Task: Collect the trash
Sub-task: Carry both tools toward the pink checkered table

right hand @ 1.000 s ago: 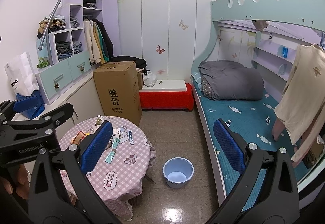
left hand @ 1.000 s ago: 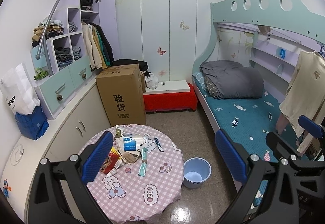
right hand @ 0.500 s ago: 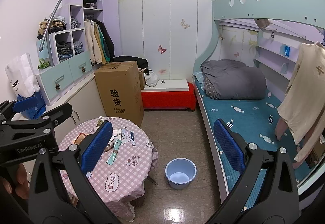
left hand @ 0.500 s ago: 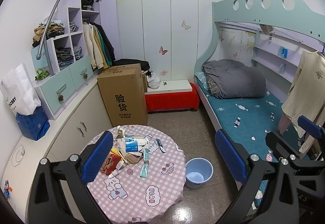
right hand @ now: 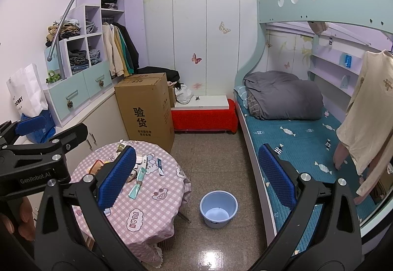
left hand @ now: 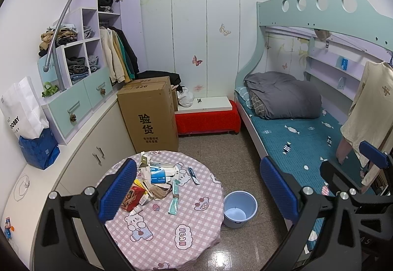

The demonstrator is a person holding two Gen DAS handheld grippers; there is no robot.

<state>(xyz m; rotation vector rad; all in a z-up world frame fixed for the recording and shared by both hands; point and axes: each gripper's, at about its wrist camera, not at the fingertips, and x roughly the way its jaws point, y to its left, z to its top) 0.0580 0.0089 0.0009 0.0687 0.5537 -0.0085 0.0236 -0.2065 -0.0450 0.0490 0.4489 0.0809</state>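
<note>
A heap of trash lies on the round table (left hand: pixel 159 229) with the pink checked cloth: a red packet (left hand: pixel 131 197), a blue-and-white box (left hand: pixel 157 172), a teal tube (left hand: pixel 174 199) and several wrappers. A light blue bucket (left hand: pixel 235 223) stands on the floor right of the table. My left gripper (left hand: pixel 197 165) hangs open, high above the table, holding nothing. My right gripper (right hand: pixel 196 150) is open too, further right, with the table (right hand: pixel 152 209), the teal tube (right hand: pixel 137 185) and the bucket (right hand: pixel 216 223) below it. The left gripper's body (right hand: pixel 36 148) shows at that view's left edge.
A tall cardboard box (left hand: pixel 149 114) stands behind the table, beside a low cabinet (left hand: pixel 98 145) with shelves of clothes. A red bench (left hand: pixel 207 118) sits at the back wall. A bunk bed (left hand: pixel 294 133) with a grey quilt fills the right side. Tiled floor lies between.
Both views have drifted only slightly, with the room sliding a little to the right. Both grippers stay open and the trash has not moved.
</note>
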